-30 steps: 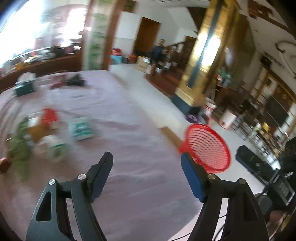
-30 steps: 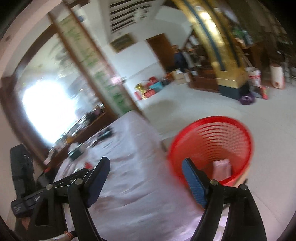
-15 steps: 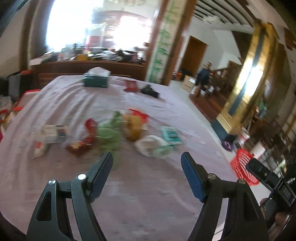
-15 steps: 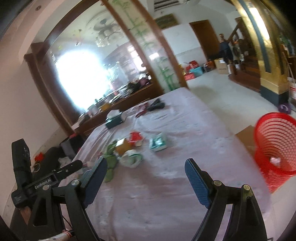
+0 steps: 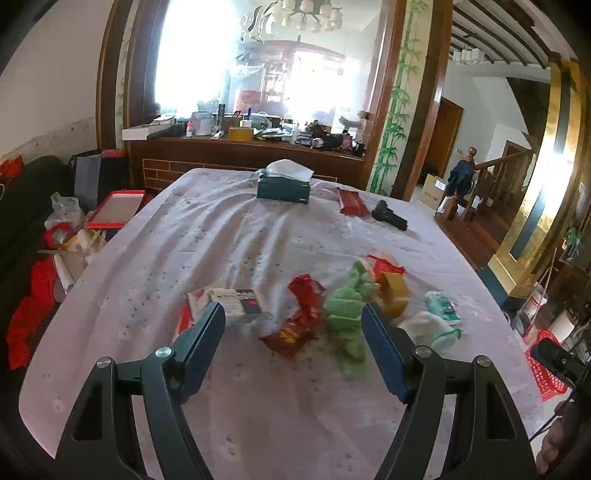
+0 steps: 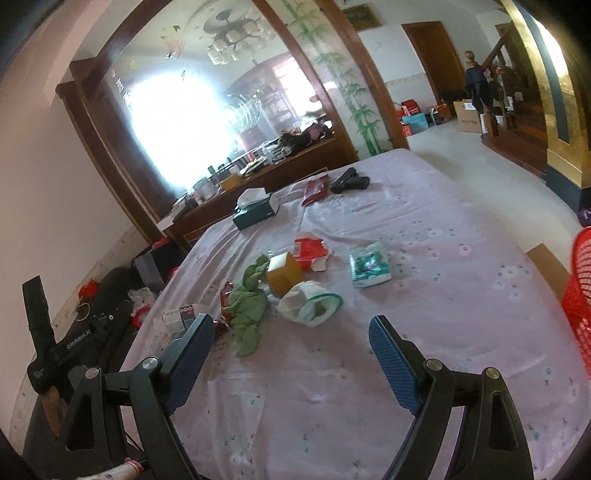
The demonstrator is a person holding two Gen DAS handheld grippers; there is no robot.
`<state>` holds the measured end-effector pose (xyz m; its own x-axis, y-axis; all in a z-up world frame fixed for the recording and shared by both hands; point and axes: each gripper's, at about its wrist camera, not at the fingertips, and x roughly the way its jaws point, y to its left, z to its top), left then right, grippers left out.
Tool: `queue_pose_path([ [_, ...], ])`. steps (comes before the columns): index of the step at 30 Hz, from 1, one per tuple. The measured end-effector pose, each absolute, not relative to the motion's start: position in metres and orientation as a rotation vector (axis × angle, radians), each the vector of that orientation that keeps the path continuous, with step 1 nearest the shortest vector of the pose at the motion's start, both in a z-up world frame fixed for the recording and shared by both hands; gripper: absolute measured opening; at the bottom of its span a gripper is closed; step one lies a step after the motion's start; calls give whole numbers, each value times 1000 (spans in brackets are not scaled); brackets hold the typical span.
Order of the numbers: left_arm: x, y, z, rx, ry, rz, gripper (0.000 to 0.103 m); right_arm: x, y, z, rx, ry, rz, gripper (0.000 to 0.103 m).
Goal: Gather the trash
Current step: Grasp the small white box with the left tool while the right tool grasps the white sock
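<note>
Both views are being turned from the red basket (image 6: pixel 581 295) back to the trash pile (image 5: pixel 332 310) (mid-table); the left gripper (image 5: pixel 293 338) and right gripper (image 6: pixel 291 350) are being held spread, empty, so another pickup is probably being started.

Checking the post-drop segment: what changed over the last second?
Both grippers swung away from the red basket and back toward the trash pile on the table. Left gripper and right gripper stayed open and empty. Nothing was grasped or released; the trash stayed put.

Lived-in home: chandelier (image 5: pixel 299 16), staircase (image 5: pixel 495 173), clothed dining table (image 5: pixel 258 236).
</note>
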<state>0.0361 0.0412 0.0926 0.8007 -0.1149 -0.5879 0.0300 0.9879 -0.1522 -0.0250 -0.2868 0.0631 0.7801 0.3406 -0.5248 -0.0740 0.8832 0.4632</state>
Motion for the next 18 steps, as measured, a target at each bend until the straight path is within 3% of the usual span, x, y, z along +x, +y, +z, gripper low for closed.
queue_pose_path([
  [10, 76, 63, 77, 16, 627, -9, 75, 45, -273, 34, 470, 749, 323, 89],
  [18, 141, 61, 35, 128, 810, -155, 75, 96, -276, 11, 510, 836, 302, 86],
])
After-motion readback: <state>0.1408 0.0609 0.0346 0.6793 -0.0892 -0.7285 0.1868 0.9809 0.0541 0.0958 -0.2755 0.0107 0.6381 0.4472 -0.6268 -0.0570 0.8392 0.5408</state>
